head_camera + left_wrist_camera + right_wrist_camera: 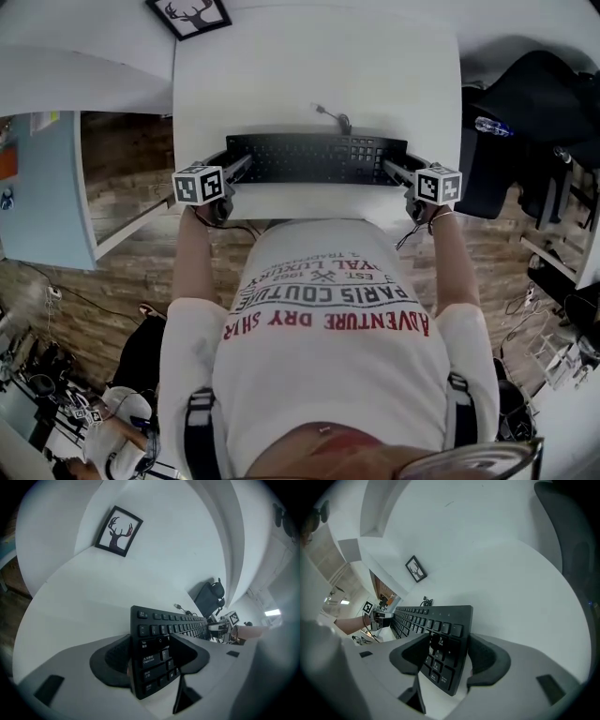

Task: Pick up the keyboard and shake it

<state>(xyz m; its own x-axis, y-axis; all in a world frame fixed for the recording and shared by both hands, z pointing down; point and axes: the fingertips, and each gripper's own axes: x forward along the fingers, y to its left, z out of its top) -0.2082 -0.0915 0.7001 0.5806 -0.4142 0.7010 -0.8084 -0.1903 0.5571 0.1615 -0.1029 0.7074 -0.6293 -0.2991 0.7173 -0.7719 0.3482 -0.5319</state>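
Black keyboard (314, 159) lies on the white table (309, 75) near its front edge in the head view, with the left gripper (241, 170) and right gripper (390, 171) at its ends. Left gripper view: jaws spread, released, keyboard end loose between them. Right gripper view: likewise released around the number-pad end.

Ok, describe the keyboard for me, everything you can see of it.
The keyboard is full-size and black, plastic by its look, with low keys bearing pale legends and a number pad at its right end. It lies flat, keys up, close to the near edge of the white table. A dark cable lies bunched at its far edge. Its left end stands between the open jaws of the left tool, its right end between those of the right tool; neither looks clamped.
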